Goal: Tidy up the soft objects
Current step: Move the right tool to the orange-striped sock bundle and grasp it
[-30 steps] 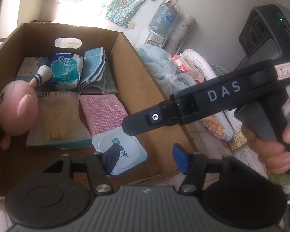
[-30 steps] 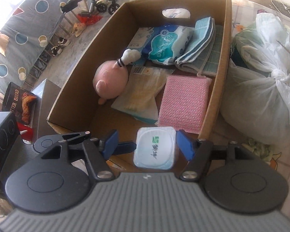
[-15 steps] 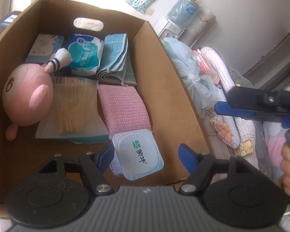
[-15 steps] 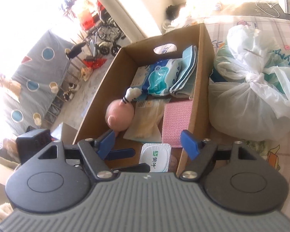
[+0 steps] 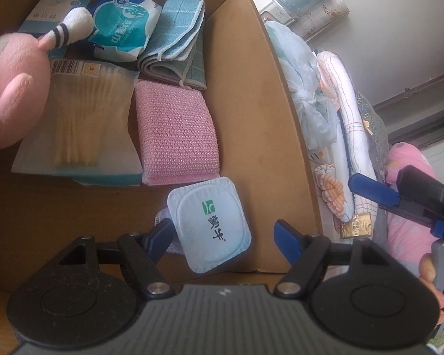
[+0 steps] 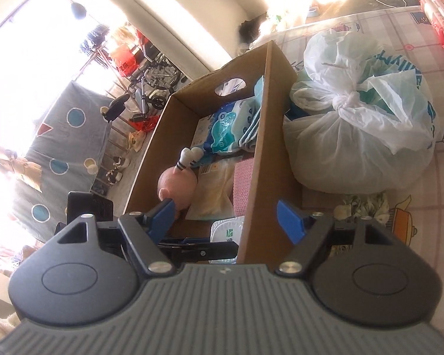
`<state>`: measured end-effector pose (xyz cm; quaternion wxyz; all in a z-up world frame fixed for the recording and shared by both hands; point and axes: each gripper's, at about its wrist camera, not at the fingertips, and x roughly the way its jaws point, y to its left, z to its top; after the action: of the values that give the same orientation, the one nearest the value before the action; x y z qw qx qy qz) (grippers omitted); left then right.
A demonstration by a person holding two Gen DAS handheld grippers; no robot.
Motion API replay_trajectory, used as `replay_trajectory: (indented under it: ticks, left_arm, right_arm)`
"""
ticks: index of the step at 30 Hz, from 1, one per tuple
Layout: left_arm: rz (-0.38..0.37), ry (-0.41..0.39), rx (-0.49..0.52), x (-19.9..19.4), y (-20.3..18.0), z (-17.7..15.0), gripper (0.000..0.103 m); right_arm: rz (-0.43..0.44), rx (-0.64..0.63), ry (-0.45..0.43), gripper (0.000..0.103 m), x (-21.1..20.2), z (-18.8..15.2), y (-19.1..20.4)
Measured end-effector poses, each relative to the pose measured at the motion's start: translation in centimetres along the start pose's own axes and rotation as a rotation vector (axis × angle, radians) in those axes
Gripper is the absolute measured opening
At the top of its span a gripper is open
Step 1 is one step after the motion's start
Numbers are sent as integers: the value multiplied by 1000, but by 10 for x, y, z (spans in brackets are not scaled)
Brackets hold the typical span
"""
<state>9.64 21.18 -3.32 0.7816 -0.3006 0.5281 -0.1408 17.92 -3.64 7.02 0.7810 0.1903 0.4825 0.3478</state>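
The cup [image 5: 210, 224], a small square pack with a pale foil lid and green print, lies tilted in the near right corner of the box [image 5: 284, 136], just in front of the pink cloth [image 5: 174, 136] and close to the right wall. The left gripper [image 5: 222, 233] hangs over it with its jaws wide; the cup shows between the blue pads, the left one close to its edge, but nothing presses on it, so it looks let go rather than held. The right gripper [image 6: 225, 214] stands outside the box over its right wall, also wide and with nothing in it. By the look of it the cup is light and fairly thin-walled: it would likely dent under a hard squeeze, and the foil top would give no purchase. If it needs straightening, the two opposite side walls below the rim seem the place to take it, with a gentle close. The rest in the box looks soft and forgiving: the plush [image 5: 11, 97], the wipes [image 5: 124, 26], the folded towel [image 5: 177, 38] and the flat packet [image 5: 83, 124] beside the pink cloth. Outside, the tied bag [image 6: 361, 127] on the patterned mat looks bulky, limp and slippery; its knot seems the surest hold.
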Motion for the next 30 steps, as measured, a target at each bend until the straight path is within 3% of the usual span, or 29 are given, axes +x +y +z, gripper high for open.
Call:
replay_trajectory:
  ticks: [4, 7, 13, 19, 25, 30]
  left_arm:
    - [-8, -20, -15, 0, -2, -3, 75]
    - [61, -118, 46, -14, -11, -7, 77]
    - [229, -395, 246, -54, -51, -25, 88]
    - [267, -567, 529, -66, -115, -55, 99]
    - [226, -571, 845, -29, -188, -92, 102]
    - [139, -475, 929, 25, -222, -111, 102]
  right_arm:
    - [5, 12, -6, 76, -1, -3, -4]
    - [-10, 15, -44, 76, -12, -6, -7]
    - [-123, 0, -184, 82, -57, -8, -19]
    - [-226, 21, -289, 91, -100, -18, -45]
    - [-305, 35, -320, 93, -129, -25, -70]
    - [-350, 14, -315, 93, -145, -23, -92]
